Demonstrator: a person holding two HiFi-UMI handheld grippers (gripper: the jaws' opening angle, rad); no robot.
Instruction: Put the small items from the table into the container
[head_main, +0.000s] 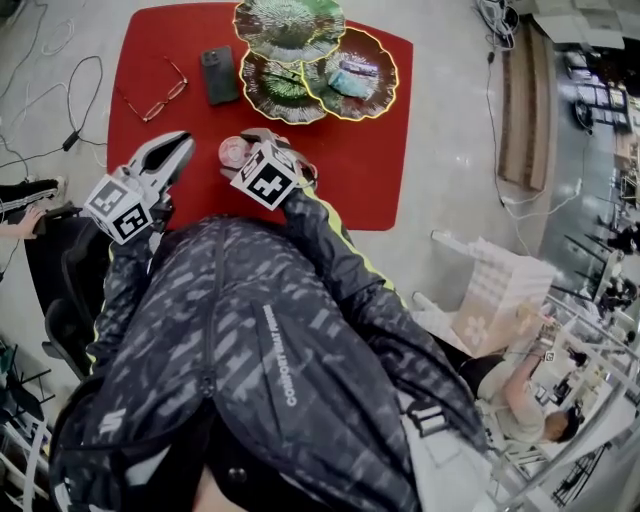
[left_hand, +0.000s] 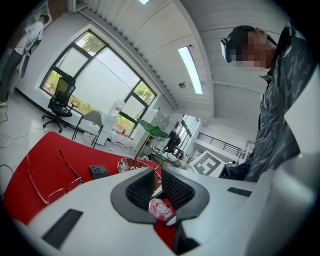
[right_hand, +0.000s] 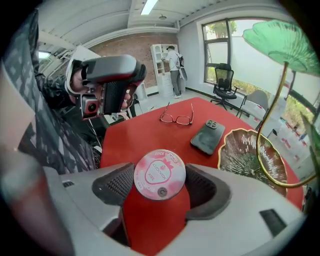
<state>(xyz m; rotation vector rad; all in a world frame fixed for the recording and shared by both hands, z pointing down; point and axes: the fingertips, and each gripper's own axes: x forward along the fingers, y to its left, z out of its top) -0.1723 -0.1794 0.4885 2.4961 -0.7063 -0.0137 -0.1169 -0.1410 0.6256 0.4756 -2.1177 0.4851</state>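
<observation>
Pink tin (right_hand: 160, 176), round, strawberry print on the lid. Sitting at the near part of the red bench (right_hand: 145, 132), lid turned up toward the right gripper view. Likely handling as light and rigid, with a smooth side wall that could be slipping under a loose pinch. Best taking hold across the full width, just under the lid rim, and keeping it level.

Right tool (right_hand: 160, 172): bracketing the tin, one ribbed pad at each side of the lid, apparently closing on it at the widest point. Tin lying centred in the gap, no offset to either pad.

Left tool (left_hand: 157, 182): hovering just beside the tin, pads drawn almost together with only a slit between, carrying nothing. Tin showing just beyond its tips.

Tiered leaf dishes (head_main: 290, 60): standing at the far edge of the bench, well apart from the tin. Serving as the likely container. Small packet (head_main: 352, 78) lying in the right-hand lower dish.

Phone (head_main: 219, 75) and glasses (head_main: 155, 97): lying on the bench between tin and dishes, to the left. Not blocking a direct carry, by this reading.
</observation>
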